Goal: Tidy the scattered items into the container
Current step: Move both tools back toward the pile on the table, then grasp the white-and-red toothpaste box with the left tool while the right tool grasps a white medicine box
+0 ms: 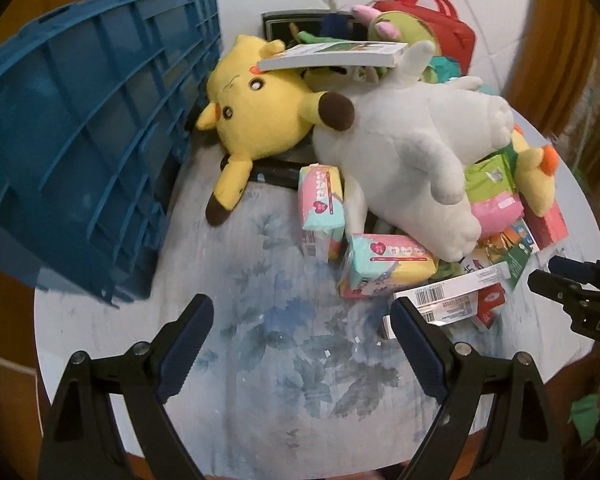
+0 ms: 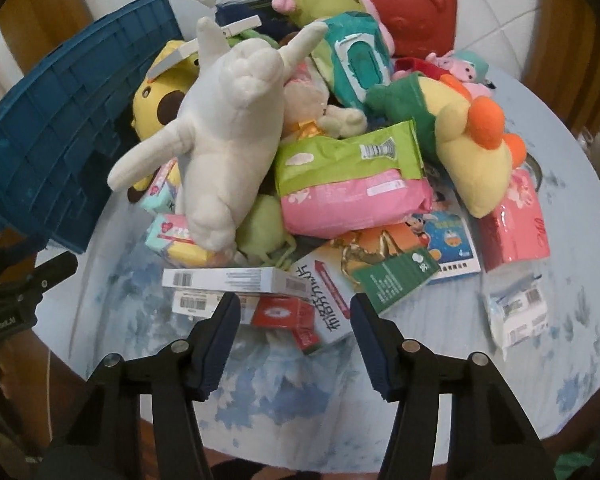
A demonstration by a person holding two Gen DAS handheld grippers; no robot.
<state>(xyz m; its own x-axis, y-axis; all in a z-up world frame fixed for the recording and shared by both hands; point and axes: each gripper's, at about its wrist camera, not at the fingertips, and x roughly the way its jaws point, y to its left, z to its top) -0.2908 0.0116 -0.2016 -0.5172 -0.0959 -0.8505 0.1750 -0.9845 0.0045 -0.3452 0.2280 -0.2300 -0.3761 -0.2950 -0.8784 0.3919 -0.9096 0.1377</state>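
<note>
A blue plastic crate [image 1: 80,136] stands tilted at the table's left; it also shows in the right wrist view [image 2: 60,136]. A heap of items fills the table's middle and right: a yellow Pikachu plush [image 1: 256,112], a white plush [image 1: 412,148] [image 2: 224,128], pastel tissue packs [image 1: 322,208], a green-pink pack [image 2: 352,180], boxes [image 2: 228,280] and a red bag [image 2: 408,12]. My left gripper [image 1: 302,318] is open and empty over bare table before the heap. My right gripper [image 2: 296,316] is open, its tips by a small red box [image 2: 284,312] and a white box [image 2: 328,296].
The round table [image 1: 284,392] has a pale blue floral top. A small white packet [image 2: 516,312] lies apart at the right. A pink tissue pack [image 2: 512,232] and a yellow-orange plush [image 2: 472,148] sit at the heap's right. The right gripper's body [image 1: 580,300] shows at the left view's edge.
</note>
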